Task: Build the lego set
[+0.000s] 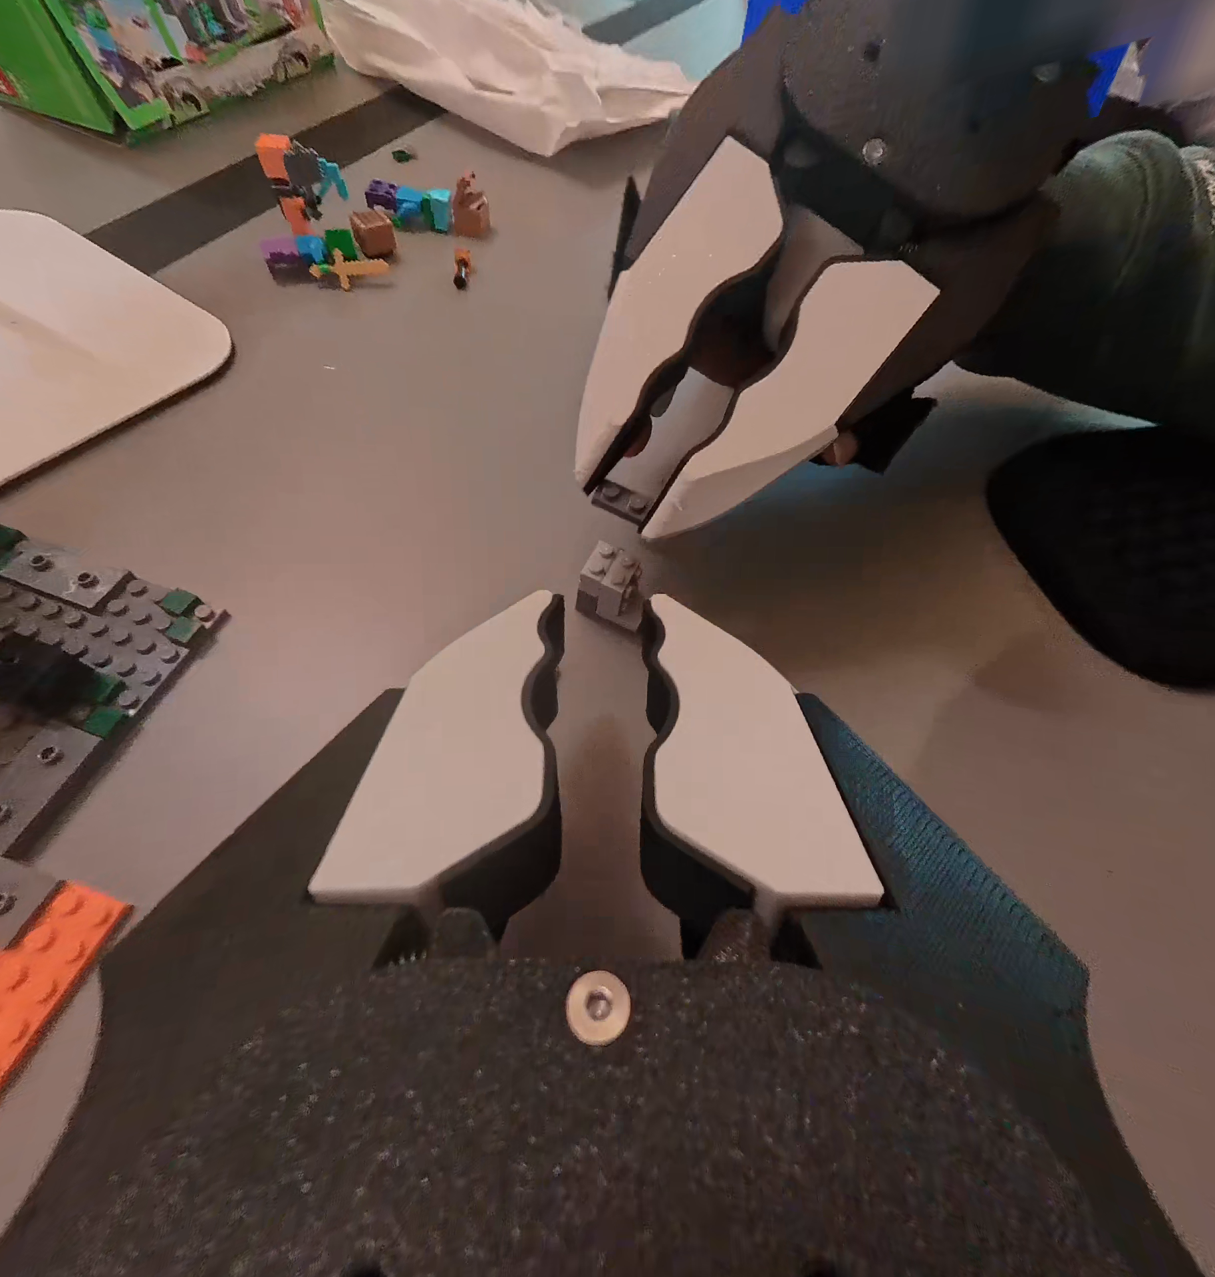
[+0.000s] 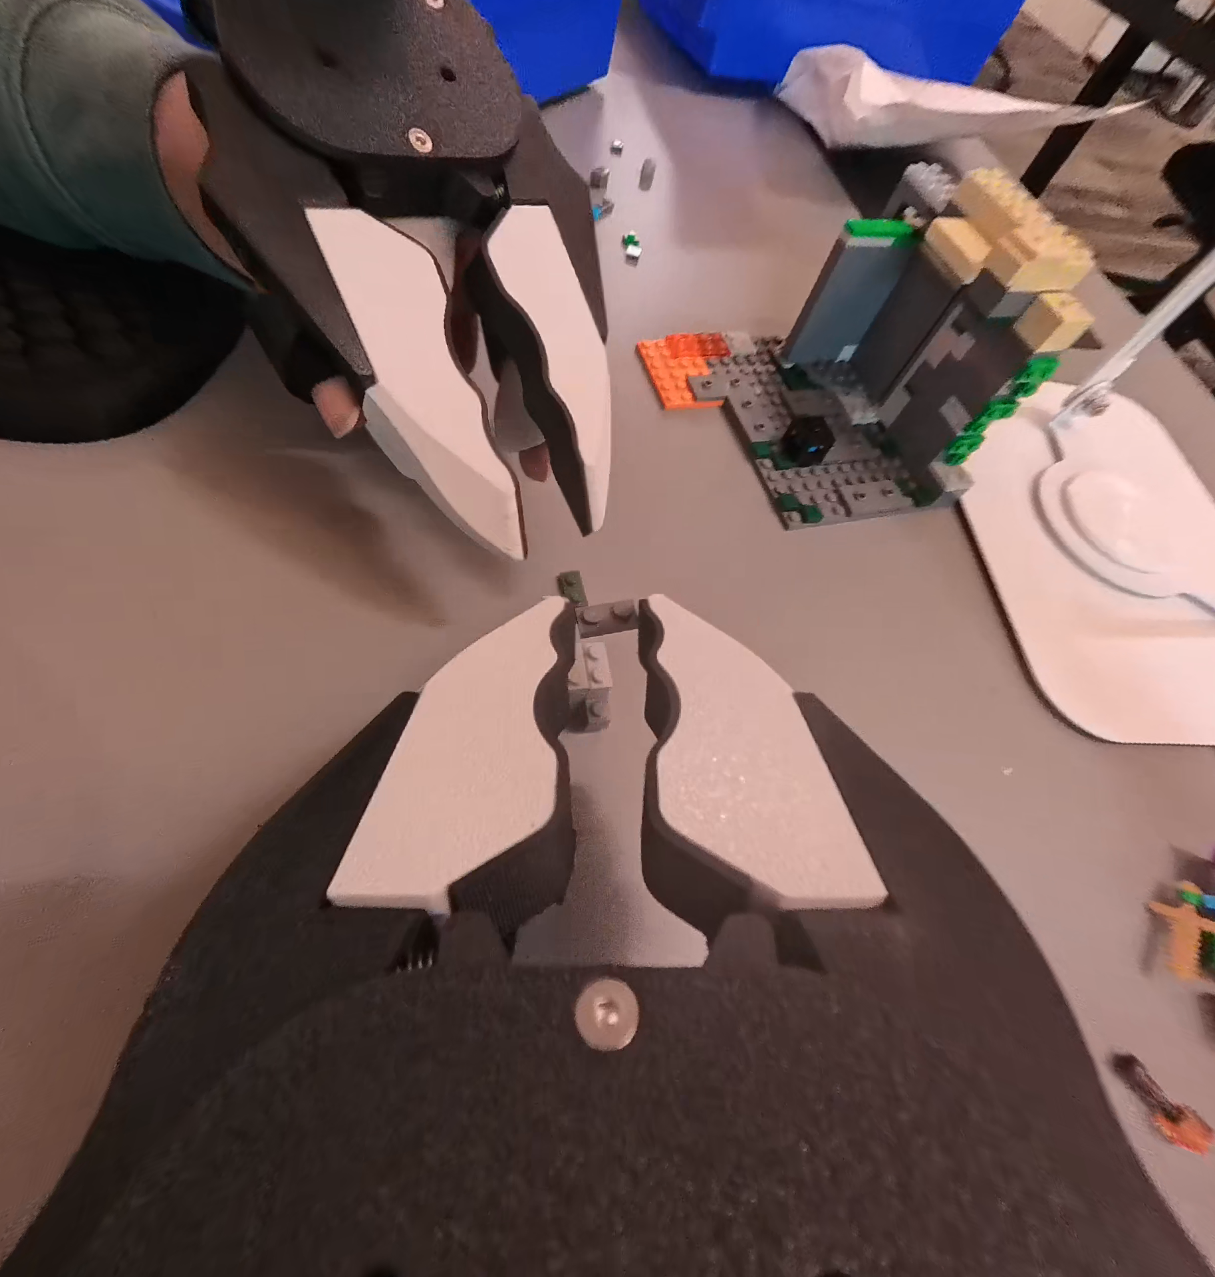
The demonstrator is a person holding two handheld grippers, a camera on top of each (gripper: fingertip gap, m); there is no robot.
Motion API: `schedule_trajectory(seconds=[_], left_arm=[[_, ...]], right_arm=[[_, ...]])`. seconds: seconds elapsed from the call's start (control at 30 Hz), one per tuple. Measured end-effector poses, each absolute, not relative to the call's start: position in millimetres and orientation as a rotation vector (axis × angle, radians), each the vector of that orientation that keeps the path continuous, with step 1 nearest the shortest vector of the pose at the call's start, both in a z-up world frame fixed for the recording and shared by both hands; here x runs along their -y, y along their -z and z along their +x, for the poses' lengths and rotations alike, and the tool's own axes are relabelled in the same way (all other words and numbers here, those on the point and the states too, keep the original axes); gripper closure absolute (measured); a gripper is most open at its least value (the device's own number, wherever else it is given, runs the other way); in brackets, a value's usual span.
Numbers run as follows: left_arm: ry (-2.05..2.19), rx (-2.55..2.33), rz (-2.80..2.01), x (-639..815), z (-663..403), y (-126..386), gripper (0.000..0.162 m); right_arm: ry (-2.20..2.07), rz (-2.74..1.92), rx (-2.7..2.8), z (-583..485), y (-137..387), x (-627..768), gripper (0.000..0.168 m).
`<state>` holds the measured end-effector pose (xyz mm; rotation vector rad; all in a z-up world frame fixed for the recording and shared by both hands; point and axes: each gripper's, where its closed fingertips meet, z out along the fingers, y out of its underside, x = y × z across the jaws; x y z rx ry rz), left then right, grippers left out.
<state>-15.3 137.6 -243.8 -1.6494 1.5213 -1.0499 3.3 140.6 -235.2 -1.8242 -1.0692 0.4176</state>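
Two grippers meet tip to tip over the grey worktop. The right gripper, angled downward, has its jaws clamped on one dark grey plate. The left gripper has its jaws slightly parted and empty, with one small grey brick stack standing just beyond its tips, below the plate.

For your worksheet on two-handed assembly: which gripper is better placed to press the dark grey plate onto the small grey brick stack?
Right gripper: it already grips the dark grey plate just above the grey brick stack; the left gripper is empty.
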Motion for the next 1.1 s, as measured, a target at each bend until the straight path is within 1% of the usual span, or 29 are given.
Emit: schedule_trajectory(seconds=[0.17,0.6,1.0,1.1], left_arm=[[1.044,-1.54,-1.649,-137.2,-14.9,249.3,0.142],[1.067,-1.545,-1.658,-137.7,-16.4,252.6,0.144],[1.073,-1.551,-1.655,-136.2,-16.3,253.9,0.145],[1.066,-1.558,-1.654,-135.6,-15.9,254.9,0.145]], right_arm=[[-0.424,-1.889,1.085,0.3,252.0,-140.6,0.151],[-0.444,-1.925,1.101,-0.6,263.9,-140.0,0.149],[-0.469,-1.911,1.084,-0.2,258.7,-138.6,0.145],[-0.48,-1.911,1.083,2.6,252.8,-137.1,0.149]])
